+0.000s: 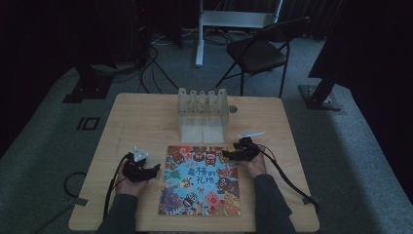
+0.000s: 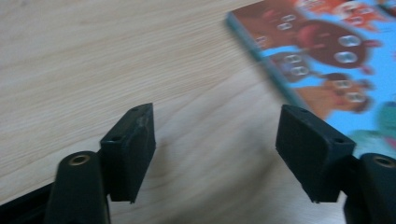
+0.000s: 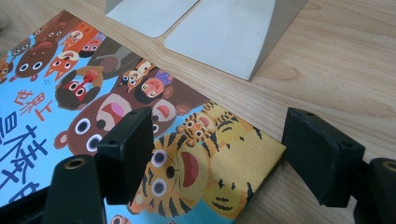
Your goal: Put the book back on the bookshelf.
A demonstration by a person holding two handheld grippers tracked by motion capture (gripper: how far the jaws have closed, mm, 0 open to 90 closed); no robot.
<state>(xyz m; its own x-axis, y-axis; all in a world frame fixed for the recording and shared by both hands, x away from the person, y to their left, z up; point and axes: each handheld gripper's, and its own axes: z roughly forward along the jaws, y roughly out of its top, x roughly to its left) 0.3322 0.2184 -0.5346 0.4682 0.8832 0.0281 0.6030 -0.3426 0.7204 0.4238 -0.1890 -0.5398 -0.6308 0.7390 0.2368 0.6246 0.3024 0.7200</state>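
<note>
A colourful picture book [image 1: 200, 180] with cartoon animals on its cover lies flat on the wooden table [image 1: 136, 117], near the front edge. My left gripper [image 1: 151, 169] rests low at the book's left edge; in the left gripper view its jaws [image 2: 215, 154] stand apart over bare wood, with the book's edge [image 2: 280, 84] just ahead of the right pad and nothing between them. My right gripper [image 1: 228, 155] hovers at the book's upper right corner; in the right gripper view that gripper [image 3: 215, 158] is open, its jaws straddling the corner [image 3: 233, 163] without pressing on it.
A pale rack with upright dividers [image 1: 202, 114] stands behind the book at the table's middle; its flat base plates [image 3: 219, 32] lie close ahead of my right gripper. A small white part [image 1: 251, 133] lies right of the rack. A folding chair [image 1: 260, 51] stands beyond the table.
</note>
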